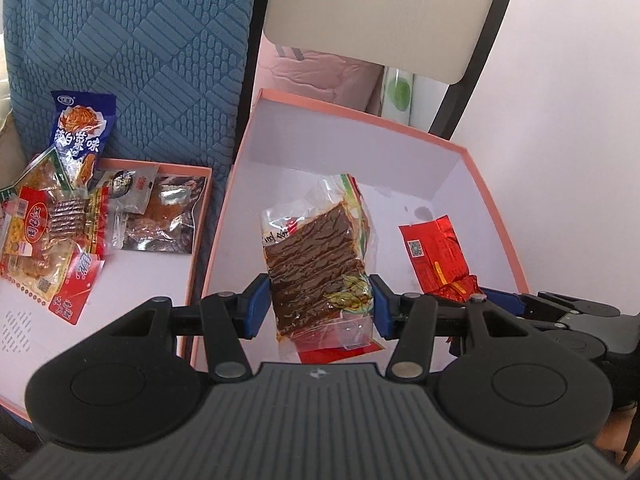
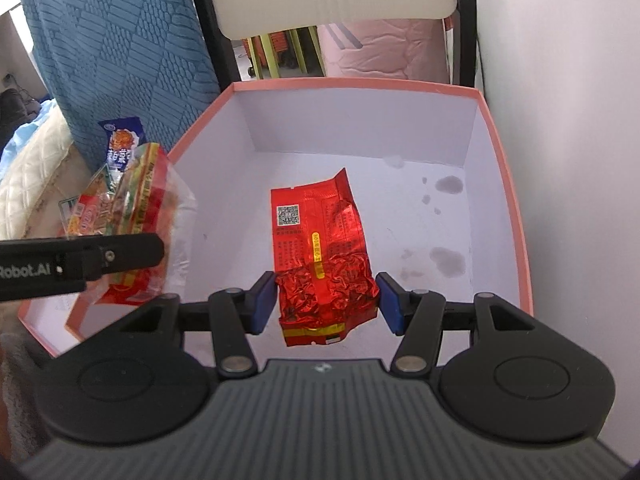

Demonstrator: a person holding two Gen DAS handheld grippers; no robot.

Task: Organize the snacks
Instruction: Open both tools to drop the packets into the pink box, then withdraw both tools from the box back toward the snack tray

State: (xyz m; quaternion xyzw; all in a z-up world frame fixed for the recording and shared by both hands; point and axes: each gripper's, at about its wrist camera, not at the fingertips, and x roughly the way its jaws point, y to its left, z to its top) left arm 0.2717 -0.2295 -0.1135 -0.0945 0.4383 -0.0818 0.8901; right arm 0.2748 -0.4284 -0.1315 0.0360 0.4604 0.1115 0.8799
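Observation:
My left gripper (image 1: 318,306) is shut on a clear packet of brown dried strips (image 1: 316,264), holding it above the pink-rimmed white box (image 1: 440,140). My right gripper (image 2: 327,302) sits inside the same box (image 2: 360,84), its blue pads on either side of a red foil packet (image 2: 320,240) that lies on the box floor; the pads stand wide and seem just clear of it. The red packet also shows in the left wrist view (image 1: 436,248). The left gripper with its packet (image 2: 136,224) shows at the left of the right wrist view.
A shallow pink-rimmed lid (image 1: 188,168) left of the box holds several snack packets, among them a blue one (image 1: 80,132) and a dark one (image 1: 168,216). A blue textured cushion (image 1: 140,40) and a chair back (image 1: 380,8) stand behind. The box floor has stains (image 2: 448,260).

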